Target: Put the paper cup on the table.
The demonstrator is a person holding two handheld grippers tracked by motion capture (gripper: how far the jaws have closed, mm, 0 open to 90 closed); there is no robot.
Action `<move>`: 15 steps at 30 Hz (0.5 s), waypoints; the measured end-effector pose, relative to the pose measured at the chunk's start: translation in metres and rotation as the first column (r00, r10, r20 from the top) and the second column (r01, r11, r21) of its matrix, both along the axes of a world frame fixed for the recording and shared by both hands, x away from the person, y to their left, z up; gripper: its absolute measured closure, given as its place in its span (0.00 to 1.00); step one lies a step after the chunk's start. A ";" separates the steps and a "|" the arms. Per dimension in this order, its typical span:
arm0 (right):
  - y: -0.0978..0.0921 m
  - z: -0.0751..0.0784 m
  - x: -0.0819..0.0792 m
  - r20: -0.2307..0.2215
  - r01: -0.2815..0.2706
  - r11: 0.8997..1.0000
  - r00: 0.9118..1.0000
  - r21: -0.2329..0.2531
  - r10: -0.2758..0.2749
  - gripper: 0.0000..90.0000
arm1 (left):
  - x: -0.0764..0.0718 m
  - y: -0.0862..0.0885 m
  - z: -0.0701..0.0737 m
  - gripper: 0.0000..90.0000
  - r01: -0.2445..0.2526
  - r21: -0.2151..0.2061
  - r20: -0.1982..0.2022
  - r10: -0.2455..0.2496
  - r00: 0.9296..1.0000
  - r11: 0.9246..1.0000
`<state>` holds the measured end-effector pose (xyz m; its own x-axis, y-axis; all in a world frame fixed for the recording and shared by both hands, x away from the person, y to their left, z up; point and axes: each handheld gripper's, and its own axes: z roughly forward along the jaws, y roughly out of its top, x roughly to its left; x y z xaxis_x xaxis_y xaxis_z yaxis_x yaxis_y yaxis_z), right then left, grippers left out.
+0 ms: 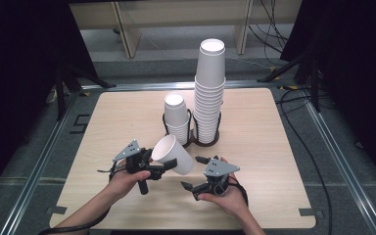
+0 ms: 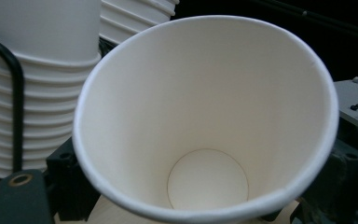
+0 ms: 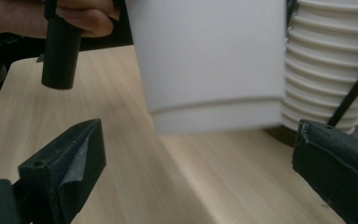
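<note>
A single white paper cup (image 1: 173, 153) hangs tilted above the table, mouth toward the left, with my left gripper (image 1: 168, 164) shut on its wall. In the left gripper view I look straight into the cup (image 2: 205, 116), one jaw on either side of it. My right gripper (image 1: 192, 173) is open just right of the cup's base, nothing between its jaws. Seen from the right gripper view, the cup's base (image 3: 214, 70) floats ahead of the wide-open gripper (image 3: 198, 144), apart from both jaws.
A black wire holder (image 1: 191, 140) at the table's middle carries a short cup stack (image 1: 176, 115) and a tall cup stack (image 1: 209, 88). The wooden table (image 1: 254, 147) ends at rounded edges; cables (image 1: 303, 142) trail on the floor to the right.
</note>
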<state>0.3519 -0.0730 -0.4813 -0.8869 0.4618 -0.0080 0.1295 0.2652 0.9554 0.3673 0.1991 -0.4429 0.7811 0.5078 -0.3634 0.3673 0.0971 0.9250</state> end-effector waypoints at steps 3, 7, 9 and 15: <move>-0.002 -0.002 0.000 -0.001 -0.010 1.000 1.000 0.015 0.010 0.04 | -0.001 0.007 0.002 0.15 -0.025 0.032 0.019 0.025 1.000 0.999; -0.008 -0.001 -0.002 0.010 0.017 1.000 1.000 -0.013 -0.016 0.04 | -0.003 0.016 0.003 0.15 -0.054 0.041 0.034 0.052 0.998 0.998; -0.010 -0.001 -0.002 0.004 0.030 1.000 1.000 -0.007 -0.030 0.04 | -0.004 0.021 0.004 0.15 -0.072 0.059 0.045 0.069 0.997 0.996; -0.015 -0.001 -0.001 -0.010 0.040 0.999 0.999 0.014 -0.040 0.04 | -0.009 0.034 0.004 0.16 -0.130 0.095 0.052 0.126 0.991 0.987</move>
<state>0.3513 -0.0876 -0.4824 -0.8679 0.4968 0.0075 0.1493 0.2465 0.9576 0.3586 0.2327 -0.4387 0.7218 0.6363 -0.2721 0.3147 0.0483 0.9480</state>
